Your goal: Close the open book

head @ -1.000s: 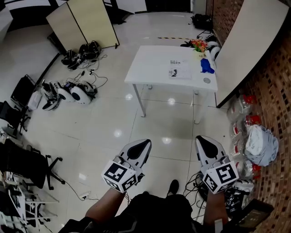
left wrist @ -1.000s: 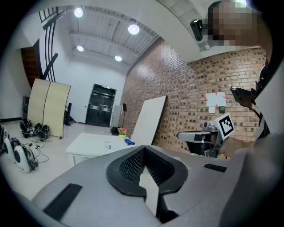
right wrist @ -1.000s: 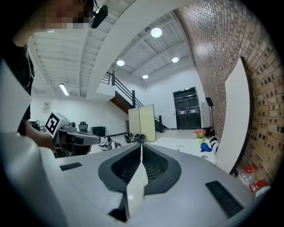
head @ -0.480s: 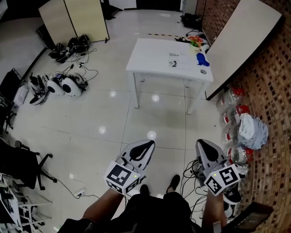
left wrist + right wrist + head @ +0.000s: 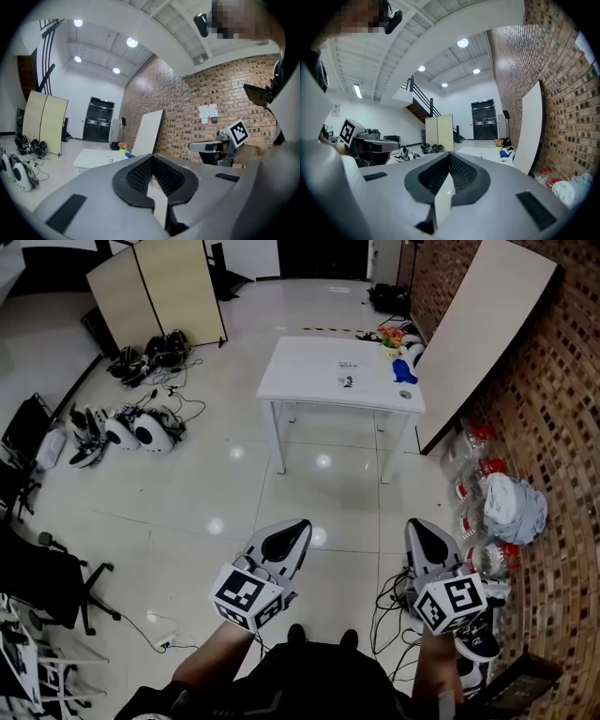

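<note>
Table (image 5: 309,371) receded; left claw (image 5: 292,532), right claw (image 5: 422,531) shut, empty; head view alone shows book (image 5: 348,372).

Brightly, evenly lit from round white ceiling lamps (image 5: 132,42). Throws small glare spots on the glossy pale tiled floor (image 5: 187,484), with faint shadows. Bends hard toward black corners in both gripper views. Slightly soft on the near grey-shelled left gripper (image 5: 151,159) and right gripper (image 5: 450,157).

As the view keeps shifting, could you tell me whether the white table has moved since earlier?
No. The white table still stands with its right end beside the foot of the white board leaning on the brick wall.
</note>
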Demonstrator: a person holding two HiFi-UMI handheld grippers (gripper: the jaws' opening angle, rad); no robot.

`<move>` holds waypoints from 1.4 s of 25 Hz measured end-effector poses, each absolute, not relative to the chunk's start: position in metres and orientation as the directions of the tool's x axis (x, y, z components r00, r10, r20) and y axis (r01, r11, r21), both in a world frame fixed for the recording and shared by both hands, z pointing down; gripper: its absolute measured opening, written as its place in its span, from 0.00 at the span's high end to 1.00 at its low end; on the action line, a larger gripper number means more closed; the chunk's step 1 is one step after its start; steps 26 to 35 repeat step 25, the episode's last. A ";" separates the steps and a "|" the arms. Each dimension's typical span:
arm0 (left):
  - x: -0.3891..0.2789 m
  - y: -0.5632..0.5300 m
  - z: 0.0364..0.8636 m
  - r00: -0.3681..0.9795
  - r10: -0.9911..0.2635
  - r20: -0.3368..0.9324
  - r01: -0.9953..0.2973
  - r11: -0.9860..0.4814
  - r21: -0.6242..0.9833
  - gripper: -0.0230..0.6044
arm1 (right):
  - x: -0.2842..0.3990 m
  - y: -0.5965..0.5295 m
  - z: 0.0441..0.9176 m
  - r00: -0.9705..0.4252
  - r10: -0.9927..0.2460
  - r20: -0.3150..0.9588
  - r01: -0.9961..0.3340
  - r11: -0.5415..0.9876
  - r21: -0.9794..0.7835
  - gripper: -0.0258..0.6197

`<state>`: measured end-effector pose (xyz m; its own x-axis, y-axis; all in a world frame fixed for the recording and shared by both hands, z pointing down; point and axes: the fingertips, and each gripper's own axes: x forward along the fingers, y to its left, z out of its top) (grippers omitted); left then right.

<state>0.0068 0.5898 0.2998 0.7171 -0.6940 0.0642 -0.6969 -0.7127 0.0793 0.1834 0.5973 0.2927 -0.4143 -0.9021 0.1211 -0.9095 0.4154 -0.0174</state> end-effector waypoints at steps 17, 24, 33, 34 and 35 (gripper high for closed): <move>0.043 0.624 0.294 0.723 -0.688 0.066 -0.691 -0.718 0.083 0.97 | 0.199 0.634 0.280 -0.434 -0.896 0.093 -0.901 0.434 -0.025 0.96; 0.045 0.625 0.288 0.715 -0.696 0.064 -0.699 -0.711 0.074 0.97 | 0.204 0.635 0.277 -0.435 -0.897 0.086 -0.901 0.434 -0.027 0.96; 0.045 0.625 0.288 0.713 -0.698 0.065 -0.701 -0.709 0.074 0.97 | 0.204 0.635 0.276 -0.435 -0.897 0.085 -0.900 0.434 -0.027 0.96; 0.045 0.625 0.288 0.713 -0.698 0.065 -0.701 -0.709 0.074 0.97 | 0.204 0.635 0.276 -0.435 -0.897 0.085 -0.900 0.434 -0.027 0.96; 0.045 0.625 0.288 0.713 -0.698 0.065 -0.701 -0.709 0.074 0.97 | 0.204 0.635 0.276 -0.435 -0.897 0.085 -0.900 0.434 -0.027 0.96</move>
